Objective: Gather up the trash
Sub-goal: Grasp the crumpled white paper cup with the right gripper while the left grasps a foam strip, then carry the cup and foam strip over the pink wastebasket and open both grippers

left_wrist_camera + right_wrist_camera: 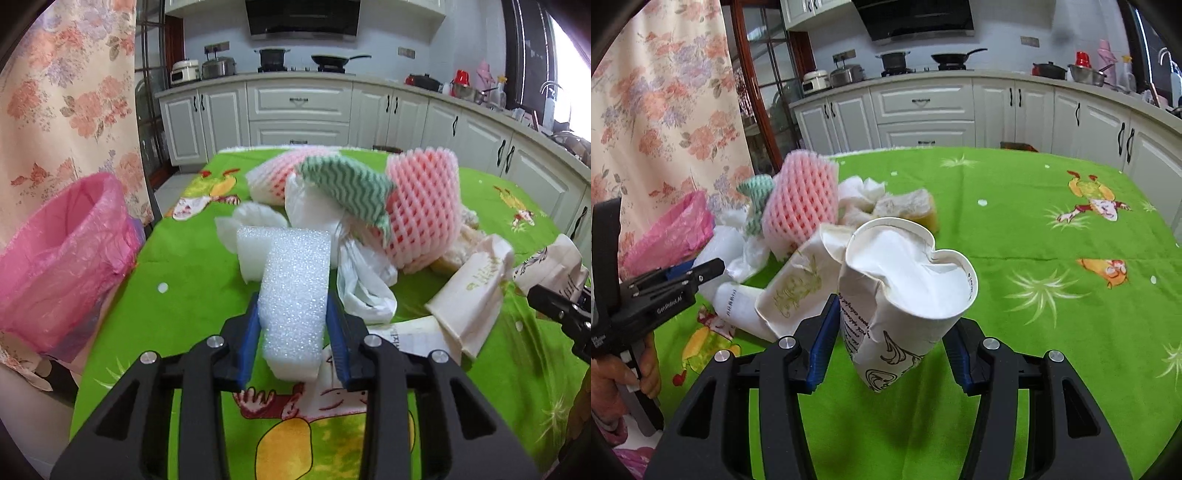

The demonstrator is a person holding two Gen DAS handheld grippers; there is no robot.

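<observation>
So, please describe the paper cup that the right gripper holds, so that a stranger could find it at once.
Look at the green tablecloth and the trash pile at its left. At the pile's near edge, the right gripper is clamped on the crushed paper cup. Unlike the flattened cup beside it with its green print, this one has black line drawings and an open, dented rim.

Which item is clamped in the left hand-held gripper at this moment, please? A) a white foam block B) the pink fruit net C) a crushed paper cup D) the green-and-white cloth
A: in the left wrist view the left hand-held gripper has its blue pads pressed on both sides of the white foam block, while the crushed paper cup sits in the right hand-held gripper.
</observation>
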